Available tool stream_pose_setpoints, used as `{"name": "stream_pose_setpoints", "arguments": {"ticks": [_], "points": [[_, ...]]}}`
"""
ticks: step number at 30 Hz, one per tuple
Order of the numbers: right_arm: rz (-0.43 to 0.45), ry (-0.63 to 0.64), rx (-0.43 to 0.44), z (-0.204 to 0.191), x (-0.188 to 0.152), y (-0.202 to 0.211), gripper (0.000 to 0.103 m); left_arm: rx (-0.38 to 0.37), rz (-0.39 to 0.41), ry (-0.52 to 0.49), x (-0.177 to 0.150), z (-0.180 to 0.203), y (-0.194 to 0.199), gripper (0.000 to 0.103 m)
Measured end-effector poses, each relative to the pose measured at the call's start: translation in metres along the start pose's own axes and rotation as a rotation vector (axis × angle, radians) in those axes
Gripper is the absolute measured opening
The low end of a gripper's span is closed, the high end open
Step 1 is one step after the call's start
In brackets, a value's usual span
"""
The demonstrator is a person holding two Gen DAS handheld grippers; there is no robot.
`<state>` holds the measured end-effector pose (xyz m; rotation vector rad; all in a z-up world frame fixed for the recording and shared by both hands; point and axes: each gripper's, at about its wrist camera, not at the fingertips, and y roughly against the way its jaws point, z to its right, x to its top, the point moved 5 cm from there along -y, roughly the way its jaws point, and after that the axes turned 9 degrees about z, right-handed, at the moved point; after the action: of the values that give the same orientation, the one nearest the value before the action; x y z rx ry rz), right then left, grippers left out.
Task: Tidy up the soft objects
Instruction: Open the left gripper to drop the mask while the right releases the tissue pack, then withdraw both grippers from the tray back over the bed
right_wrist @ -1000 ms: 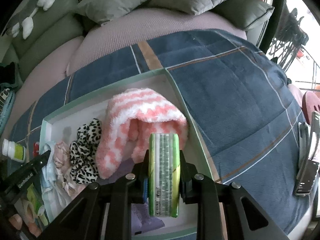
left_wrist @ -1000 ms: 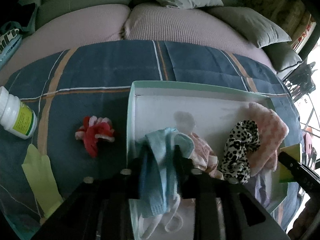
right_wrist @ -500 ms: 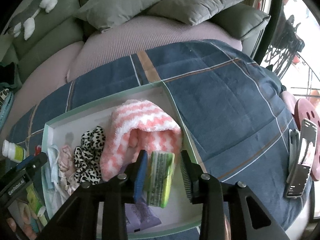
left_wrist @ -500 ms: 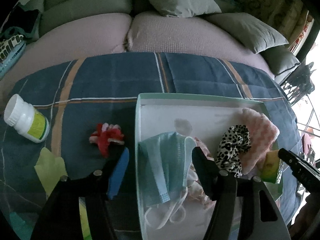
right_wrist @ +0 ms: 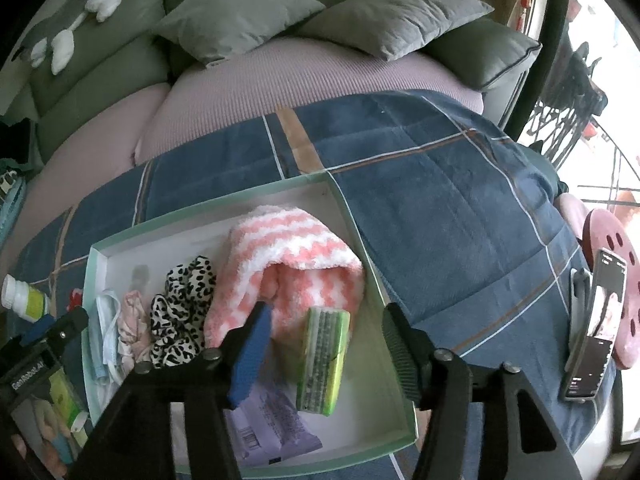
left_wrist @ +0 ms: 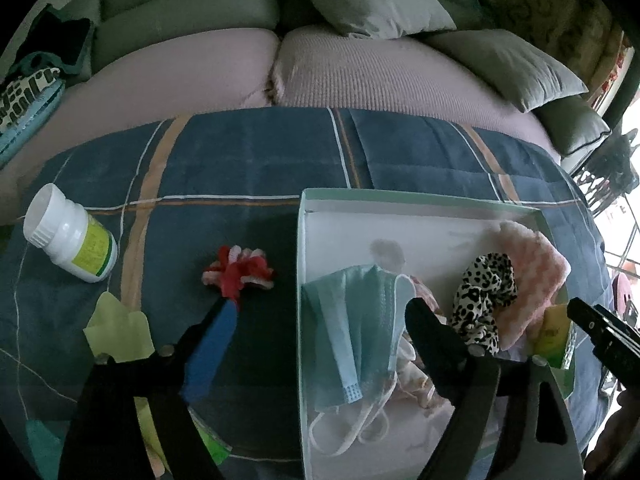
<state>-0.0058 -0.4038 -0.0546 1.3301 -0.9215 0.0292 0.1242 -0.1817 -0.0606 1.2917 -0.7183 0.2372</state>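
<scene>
A shallow white box with a green rim [left_wrist: 420,197] [right_wrist: 208,208] lies on a blue plaid blanket. In it lie a light blue face mask [left_wrist: 356,320] [right_wrist: 102,328], a leopard scrunchie [left_wrist: 482,300] [right_wrist: 182,312], a pink-white fuzzy sock [right_wrist: 296,264] [left_wrist: 528,256], and a green tissue pack [right_wrist: 322,360] leaning against the sock. My left gripper [left_wrist: 320,312] is open above the mask, empty. My right gripper [right_wrist: 326,320] is open around the tissue pack without touching it. A red-pink scrunchie [left_wrist: 238,274] lies left of the box.
A white pill bottle [left_wrist: 68,240] and yellow-green paper [left_wrist: 118,330] lie on the blanket at left. A purple packet [right_wrist: 272,424] lies in the box's near corner. A phone [right_wrist: 596,324] and pink disc [right_wrist: 612,280] sit at right. Grey cushions [right_wrist: 240,12] line the sofa back.
Both grippers opened. The left let go of the face mask, the right let go of the tissue pack; both now lie in the box. Both grippers drew back and up.
</scene>
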Motion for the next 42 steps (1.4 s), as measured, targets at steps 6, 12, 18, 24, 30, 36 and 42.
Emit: {"name": "stream_pose_setpoints", "arguments": {"ticks": [6, 12, 18, 24, 30, 36, 42], "points": [[0.002, 0.022, 0.01, -0.008, -0.001, -0.001, 0.079, 0.05, 0.016, 0.003, 0.001, -0.009, 0.001, 0.091], [0.009, 0.026, 0.019, -0.012, -0.001, -0.001, 0.087, 0.051, 0.028, 0.066, 0.002, -0.022, 0.001, 0.101], [0.021, 0.018, 0.026, -0.013, 0.0, 0.002, 0.091, 0.055, 0.016, 0.101, 0.001, -0.034, 0.001, 0.101], [0.053, -0.016, 0.064, -0.014, 0.005, 0.011, 0.102, 0.112, 0.04, 0.18, 0.001, -0.073, 0.017, 0.101], [0.076, 0.016, 0.087, -0.032, 0.007, 0.02, 0.102, 0.199, 0.071, 0.238, -0.006, -0.117, 0.038, 0.101], [0.1, 0.075, 0.164, -0.07, 0.005, 0.031, 0.102, 0.288, 0.105, 0.317, -0.02, -0.164, 0.067, 0.101], [0.095, 0.154, 0.26, -0.121, -0.007, 0.037, 0.102, 0.352, 0.139, 0.383, -0.033, -0.205, 0.091, 0.101]]}}
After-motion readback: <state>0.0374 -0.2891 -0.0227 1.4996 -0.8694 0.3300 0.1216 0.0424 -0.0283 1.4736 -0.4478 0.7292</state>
